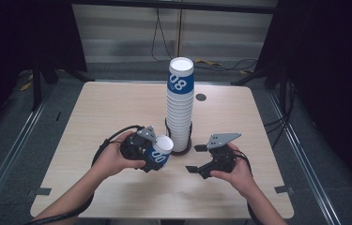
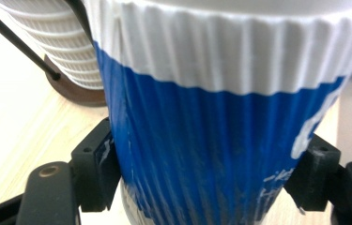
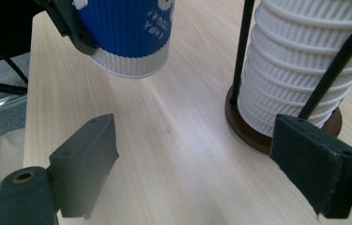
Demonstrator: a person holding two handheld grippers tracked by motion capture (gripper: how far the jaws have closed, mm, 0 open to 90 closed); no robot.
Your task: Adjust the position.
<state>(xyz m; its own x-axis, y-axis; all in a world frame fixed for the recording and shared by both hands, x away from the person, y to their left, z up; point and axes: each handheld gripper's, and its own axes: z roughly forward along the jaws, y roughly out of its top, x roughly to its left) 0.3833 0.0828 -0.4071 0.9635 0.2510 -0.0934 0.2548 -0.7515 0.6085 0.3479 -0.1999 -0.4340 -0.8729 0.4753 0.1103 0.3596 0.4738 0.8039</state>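
The cup stack (image 1: 180, 105), tall and ribbed white with one blue-banded cup on top, stands in its wire holder on a round dark base (image 1: 183, 151) at the middle of the desk (image 1: 98, 112), and it is the reference for everything you do here. The single blue-and-white cup (image 1: 159, 151) sits at about eight o'clock from that base, tilted with its mouth toward the stack, and your left tongs (image 1: 151, 154) are clenched on its blue wall, one pad on each side, as the left gripper view shows (image 2: 211, 154). I judge the step in hand to be carrying this cup clear of the stack; keep the squeeze just firm enough, since a ribbed paper wall will likely buckle under more. Bring it upright before you set it down, and swing wide of the holder's black wires. Your right tongs (image 1: 201, 159), at four o'clock from the base, stand released with nothing between them; keep them parked there, out of the cup's path.
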